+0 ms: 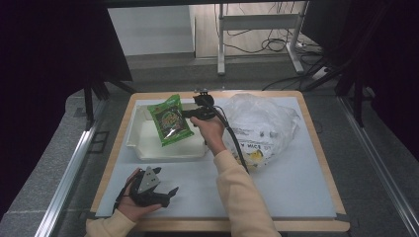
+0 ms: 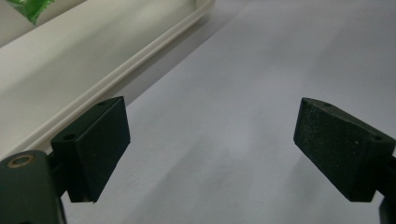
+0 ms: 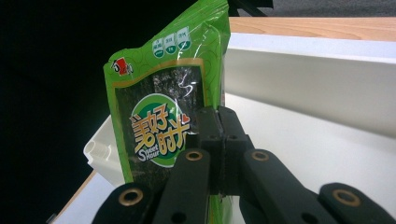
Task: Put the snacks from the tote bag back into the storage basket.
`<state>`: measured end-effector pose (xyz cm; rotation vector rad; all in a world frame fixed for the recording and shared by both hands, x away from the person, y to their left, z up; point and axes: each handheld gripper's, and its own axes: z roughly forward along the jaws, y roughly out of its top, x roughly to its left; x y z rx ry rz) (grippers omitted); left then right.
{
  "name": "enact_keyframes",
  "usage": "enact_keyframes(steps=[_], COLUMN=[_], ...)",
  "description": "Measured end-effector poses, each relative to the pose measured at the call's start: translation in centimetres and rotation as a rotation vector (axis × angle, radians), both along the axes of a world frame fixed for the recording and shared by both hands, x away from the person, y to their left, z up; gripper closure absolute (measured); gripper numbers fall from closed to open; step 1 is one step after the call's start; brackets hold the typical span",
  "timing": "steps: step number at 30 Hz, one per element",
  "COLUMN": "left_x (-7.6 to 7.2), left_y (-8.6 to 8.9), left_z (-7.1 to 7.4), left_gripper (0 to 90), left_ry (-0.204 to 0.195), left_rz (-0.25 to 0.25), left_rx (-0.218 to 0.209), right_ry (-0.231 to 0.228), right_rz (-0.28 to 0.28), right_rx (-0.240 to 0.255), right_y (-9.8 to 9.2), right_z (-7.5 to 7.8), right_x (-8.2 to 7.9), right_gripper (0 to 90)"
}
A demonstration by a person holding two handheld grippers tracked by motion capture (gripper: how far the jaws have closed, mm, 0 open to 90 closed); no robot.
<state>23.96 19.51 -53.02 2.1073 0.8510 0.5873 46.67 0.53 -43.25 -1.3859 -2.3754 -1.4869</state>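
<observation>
Right tongs [image 1: 187, 113] clamped on edge of green snack packet [image 1: 170, 120] over white tray [image 1: 143, 143]: light, crinkly, slippery; left tongs [image 1: 165, 192] apart, idle on desk [image 1: 296, 192].

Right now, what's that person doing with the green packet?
A person is working at a table with a gripper in each hand. The right gripper is shut on the edge of a green snack packet, holding it over a white tray. The left gripper rests open near the table's front edge, holding nothing. A crumpled clear plastic bag lies to the right of the tray.
</observation>
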Motion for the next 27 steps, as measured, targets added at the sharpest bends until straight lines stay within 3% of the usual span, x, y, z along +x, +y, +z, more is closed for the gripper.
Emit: enact_keyframes(steps=[15, 27], left_x=[0.0, 0.0], left_y=[0.0, 0.1], left_z=[0.0, 0.0], left_gripper=[10.6, 10.6], left_ry=[-0.001, -0.002], left_rz=[0.001, -0.001], left_rx=[-0.015, -0.025], right_ry=[0.002, 0.021], right_rz=[0.002, 0.000], right_rx=[-0.004, -0.014], right_y=[1.5, 4.0], right_z=[-0.3, -1.5], right_x=[0.1, 0.4], right_gripper=[90.0, 90.0])
